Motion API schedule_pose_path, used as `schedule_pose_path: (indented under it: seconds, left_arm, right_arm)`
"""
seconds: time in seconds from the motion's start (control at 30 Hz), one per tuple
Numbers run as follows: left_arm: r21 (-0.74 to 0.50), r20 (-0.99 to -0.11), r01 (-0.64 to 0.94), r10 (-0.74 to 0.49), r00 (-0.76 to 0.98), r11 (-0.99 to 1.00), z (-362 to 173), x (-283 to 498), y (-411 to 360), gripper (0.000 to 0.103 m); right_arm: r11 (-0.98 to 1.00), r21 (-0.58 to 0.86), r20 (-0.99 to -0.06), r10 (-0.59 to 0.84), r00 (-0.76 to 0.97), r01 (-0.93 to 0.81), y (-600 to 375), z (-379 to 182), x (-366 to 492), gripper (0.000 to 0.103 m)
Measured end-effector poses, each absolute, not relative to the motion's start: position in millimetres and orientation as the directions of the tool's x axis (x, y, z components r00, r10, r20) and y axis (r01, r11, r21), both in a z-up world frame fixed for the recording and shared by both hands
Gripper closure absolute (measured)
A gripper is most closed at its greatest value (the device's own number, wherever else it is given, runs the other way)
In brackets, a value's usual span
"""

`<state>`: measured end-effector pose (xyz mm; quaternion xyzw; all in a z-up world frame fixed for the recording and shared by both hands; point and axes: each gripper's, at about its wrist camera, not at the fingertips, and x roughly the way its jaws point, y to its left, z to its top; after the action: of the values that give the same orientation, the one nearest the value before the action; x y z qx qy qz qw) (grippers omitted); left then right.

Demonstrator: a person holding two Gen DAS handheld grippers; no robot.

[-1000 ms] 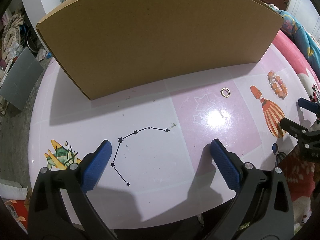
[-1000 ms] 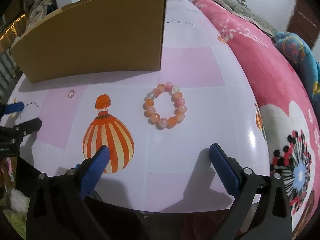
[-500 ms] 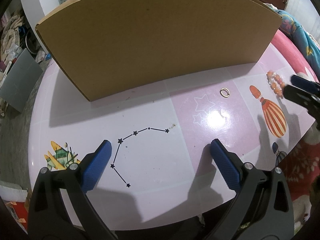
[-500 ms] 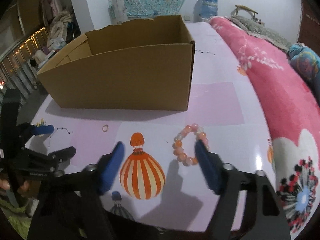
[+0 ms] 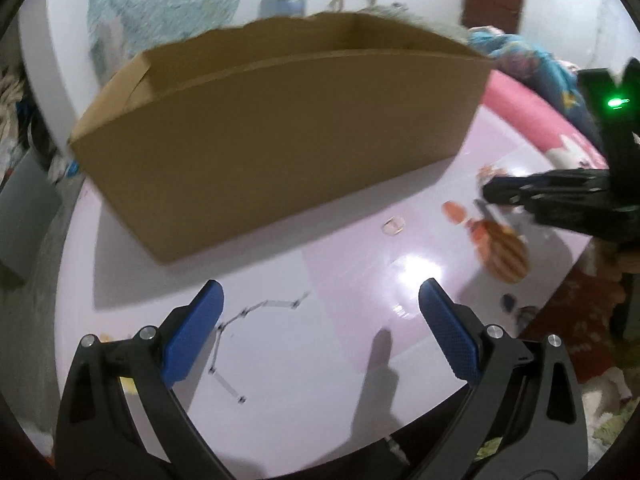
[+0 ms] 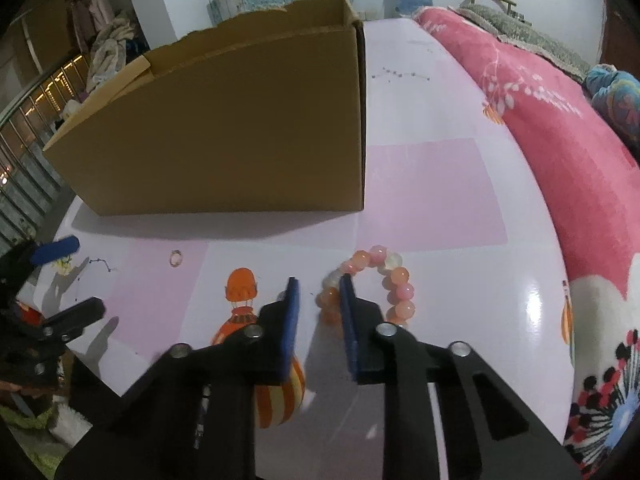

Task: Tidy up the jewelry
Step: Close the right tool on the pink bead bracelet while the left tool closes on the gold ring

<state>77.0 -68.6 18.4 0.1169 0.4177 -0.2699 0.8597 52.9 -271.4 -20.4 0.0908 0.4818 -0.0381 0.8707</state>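
A bracelet [image 6: 404, 292] of pink and orange beads lies on the pink patterned table [image 6: 432, 196]. My right gripper [image 6: 320, 280] is low over the bracelet's left side and its jaws are closing. The left beads sit between the blue pads, with a gap still showing beside the left pad. A small ring [image 6: 176, 258] lies further left, blurred in the left wrist view as the ring [image 5: 394, 226]. My left gripper [image 5: 320, 284] hangs open over bare table in front of the cardboard box [image 5: 280, 140], with nothing between its fingers. The right gripper [image 5: 492, 194] shows at that view's right edge.
The open-topped cardboard box [image 6: 224, 128] stands behind both pieces of jewelry. A pink flowered blanket [image 6: 560, 140] runs along the table's right side. The table's rounded front edge is close below both grippers. Clothes and a railing [image 6: 36, 104] lie off to the left.
The right gripper's jaws have narrowed from wide to nearly together and come down around the bracelet's left beads. The left gripper has tipped up, so the box's open top now shows.
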Motion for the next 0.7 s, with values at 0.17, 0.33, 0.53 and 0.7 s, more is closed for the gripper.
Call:
schedule_pose_path:
  seconds: [0.17,0.33,0.53,0.7]
  left_arm:
    - [-0.013,-0.771,0.646,-0.420,0.480,0.763,19.0,78.9,-93.0,0.036]
    - [0.008,-0.776,0.711,-0.445,0.448,0.703,13.8,84.1,-120.1,0.054]
    - [0.002,-0.801,0.741,-0.442,0.404,0.672,10.1,95.1,-135.4,0.066]
    - [0.009,-0.827,0.750,-0.417,0.377,0.661,1.4,99.4,-140.5,0.080]
  right_arm:
    - [0.978,0.153,-0.841,0.054,0.539,0.142,-274.8,-21.8,49.3,0.093]
    - [0.973,0.198,-0.834,0.104,0.542,0.117,-274.7,-23.0,42.6,0.093]
    - [0.958,0.258,-0.815,0.149,0.560,0.121,-281.9,-25.2,38.6,0.093]
    - [0.950,0.291,-0.803,0.175,0.570,0.117,-285.8,-26.4,37.3,0.093]
